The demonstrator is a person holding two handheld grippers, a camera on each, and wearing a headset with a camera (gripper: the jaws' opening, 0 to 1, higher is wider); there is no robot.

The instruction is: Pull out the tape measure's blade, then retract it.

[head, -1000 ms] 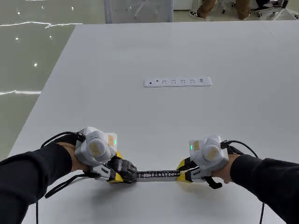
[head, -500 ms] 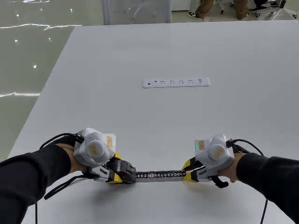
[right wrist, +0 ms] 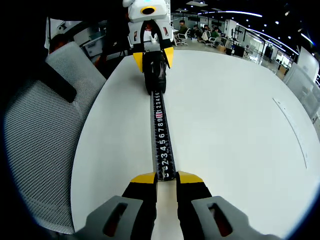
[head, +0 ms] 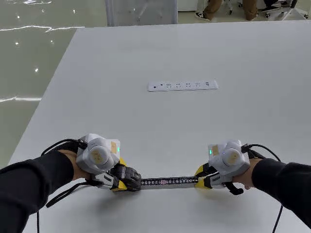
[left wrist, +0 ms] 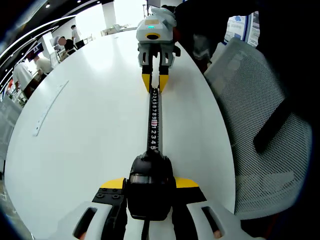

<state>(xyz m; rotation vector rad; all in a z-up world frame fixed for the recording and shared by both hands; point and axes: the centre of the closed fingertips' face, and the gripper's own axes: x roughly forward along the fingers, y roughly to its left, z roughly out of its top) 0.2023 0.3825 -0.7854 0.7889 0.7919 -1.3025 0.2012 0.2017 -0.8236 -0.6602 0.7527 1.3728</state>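
A black tape measure case [head: 128, 177] rests near the front edge of the white table, with my left gripper [head: 120, 180] shut on it; its dark body [left wrist: 150, 186] sits between the yellow-tipped jaws in the left gripper view. The numbered blade [head: 167, 182] runs flat along the table to my right gripper [head: 198, 181], which is shut on the blade's end. Seen from the right gripper [right wrist: 165, 178], the blade [right wrist: 160, 135] stretches ahead to the case [right wrist: 153, 70]. From the left side, the blade [left wrist: 154, 120] reaches the right gripper [left wrist: 155, 82].
A white power strip [head: 182, 86] lies across the middle of the white table [head: 194, 53]. A mesh office chair [left wrist: 265, 135] stands by the table's near edge. Cables trail from both grippers. Other chairs stand beyond the far edge.
My right gripper has moved to the right with the blade's end, so more of the blade lies drawn out. The left gripper and the case have stayed put.
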